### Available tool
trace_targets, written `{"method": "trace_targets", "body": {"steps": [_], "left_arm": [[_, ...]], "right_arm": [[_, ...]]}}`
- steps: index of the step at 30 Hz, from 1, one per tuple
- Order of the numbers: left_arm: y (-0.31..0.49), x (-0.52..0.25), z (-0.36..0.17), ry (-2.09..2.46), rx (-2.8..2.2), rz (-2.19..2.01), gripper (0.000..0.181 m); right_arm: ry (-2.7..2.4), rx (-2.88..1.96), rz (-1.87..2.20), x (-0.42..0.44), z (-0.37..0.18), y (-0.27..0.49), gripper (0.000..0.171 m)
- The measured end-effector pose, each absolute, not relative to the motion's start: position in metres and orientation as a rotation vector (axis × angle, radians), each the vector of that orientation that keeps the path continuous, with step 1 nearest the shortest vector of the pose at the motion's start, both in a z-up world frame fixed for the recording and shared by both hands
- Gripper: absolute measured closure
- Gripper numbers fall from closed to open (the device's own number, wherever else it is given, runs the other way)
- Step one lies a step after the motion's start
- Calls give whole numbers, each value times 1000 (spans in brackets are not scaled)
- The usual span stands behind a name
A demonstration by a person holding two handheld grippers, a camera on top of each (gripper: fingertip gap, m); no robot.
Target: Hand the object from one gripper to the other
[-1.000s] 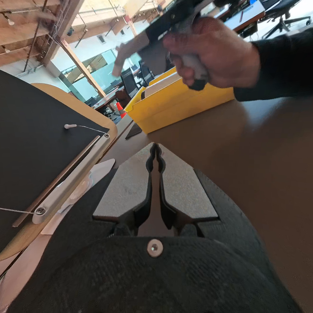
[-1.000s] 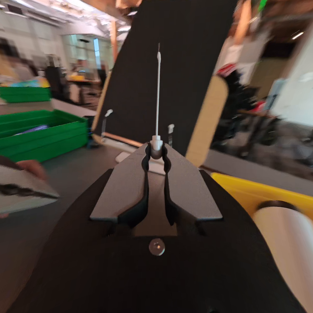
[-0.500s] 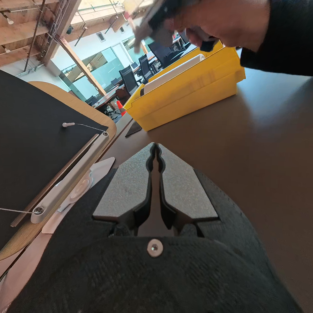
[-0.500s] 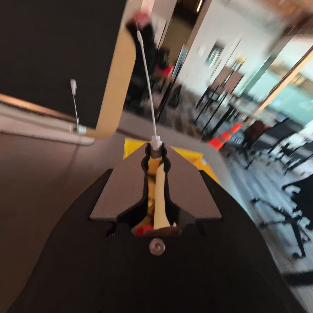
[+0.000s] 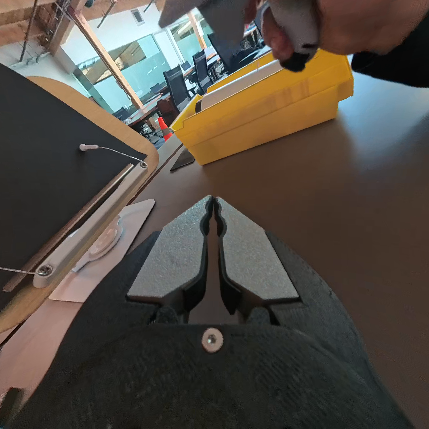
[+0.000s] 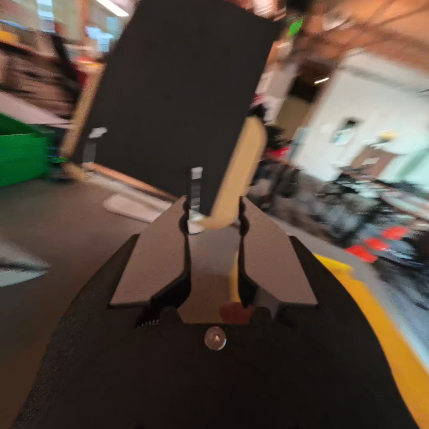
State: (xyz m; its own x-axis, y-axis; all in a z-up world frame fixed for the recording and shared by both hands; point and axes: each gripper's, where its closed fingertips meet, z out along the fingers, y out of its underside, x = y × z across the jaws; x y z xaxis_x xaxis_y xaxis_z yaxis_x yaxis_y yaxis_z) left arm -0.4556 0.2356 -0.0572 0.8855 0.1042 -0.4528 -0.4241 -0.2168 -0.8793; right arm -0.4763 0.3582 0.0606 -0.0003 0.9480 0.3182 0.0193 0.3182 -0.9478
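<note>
Right wrist view is blurry. I cannot tell where the object is; it does not show in either view. The right claw [image 6: 213, 202] has its two fingers wide apart, with nothing between them. Past its tips, at 12 o'clock, a black board [image 6: 174, 92] with a wood edge stands tilted on the brown worktop [image 6: 58, 220]. A green bin [image 6: 21, 157] sits at 9 o'clock, and a yellow bin [image 6: 371, 325] runs along at 4 o'clock, close under the claw.

Left wrist view is sharp. The left claw [image 5: 214, 202] has its fingers together, tips touching, and holds nothing. It sits low over the worktop. At 1 o'clock is the yellow bin, with a white roll [image 5: 232, 97] lying inside. Above the bin, at the top edge, a hand [image 5: 348, 25] holds the other claw's grip. The board fills 9 to 10 o'clock, and a thin wire with a white tip [image 5: 88, 146] sticks out across it.
</note>
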Motion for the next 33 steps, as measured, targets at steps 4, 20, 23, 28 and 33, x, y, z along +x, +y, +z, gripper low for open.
{"method": "trace_targets", "body": {"steps": [4,20,23,28,33], "left_arm": [[235,-456,-59,218,-1754,438,170],[175,-449,-1,-116,-1805,-51,114],[127,-480,48,-194,-1765,82,116],[13,-614,52,-571,-1910,565,123],[-55,-680,-24,-835,-2204,629,123]], "right_arm": [[-1841,-1085,933,-493,-22,304,108],[-2107,-1358,934,-523,-135,287,102],[-2103,-1361,936,-524,-135,287,104],[-2117,-1331,881,-523,-138,287,101],[-2118,-1323,873,-523,-138,287,100]]}}
